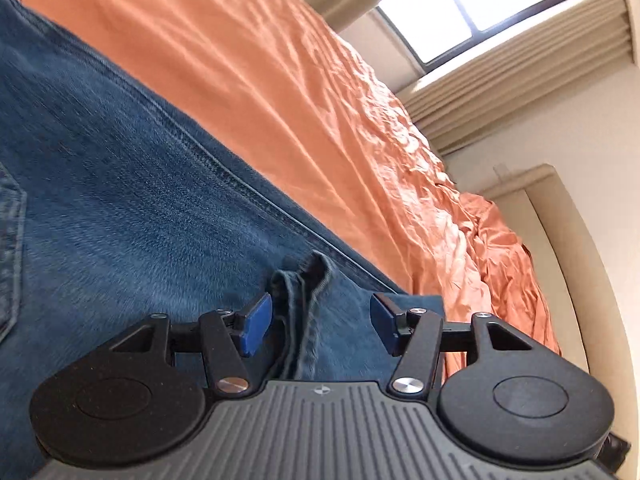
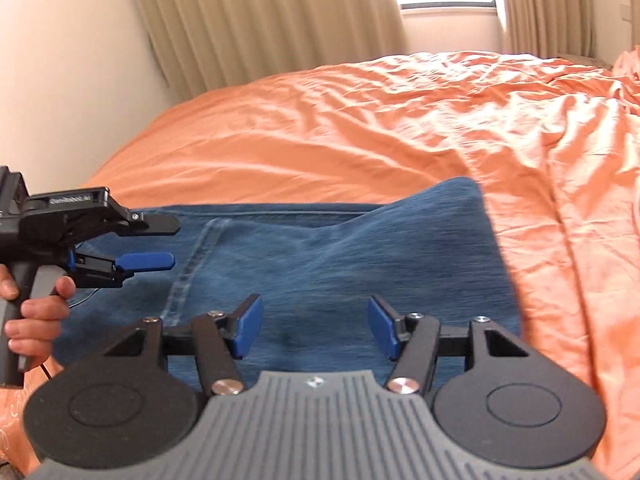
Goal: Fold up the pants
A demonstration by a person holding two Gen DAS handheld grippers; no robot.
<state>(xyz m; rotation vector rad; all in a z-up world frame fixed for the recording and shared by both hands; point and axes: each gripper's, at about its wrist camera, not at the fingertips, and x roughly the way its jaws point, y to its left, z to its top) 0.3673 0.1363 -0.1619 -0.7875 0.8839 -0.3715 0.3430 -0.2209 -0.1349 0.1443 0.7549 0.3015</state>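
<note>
Pants (image 2: 320, 248) on orange bed (image 2: 360, 120) — heavy, limp denim; take hemmed edge. Left claw (image 1: 320, 320) wide, straddling raised fold; right claw (image 2: 316, 326) wide, empty.

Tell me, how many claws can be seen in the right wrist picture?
2. The right claw is at the bottom centre, open over the jeans. The left claw enters from the left edge, held by a hand.

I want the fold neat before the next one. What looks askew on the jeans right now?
A small ridge of denim stands bunched up between the left gripper's open jaws, instead of lying flat. The rest of the jeans look smooth on the orange sheet.
</note>
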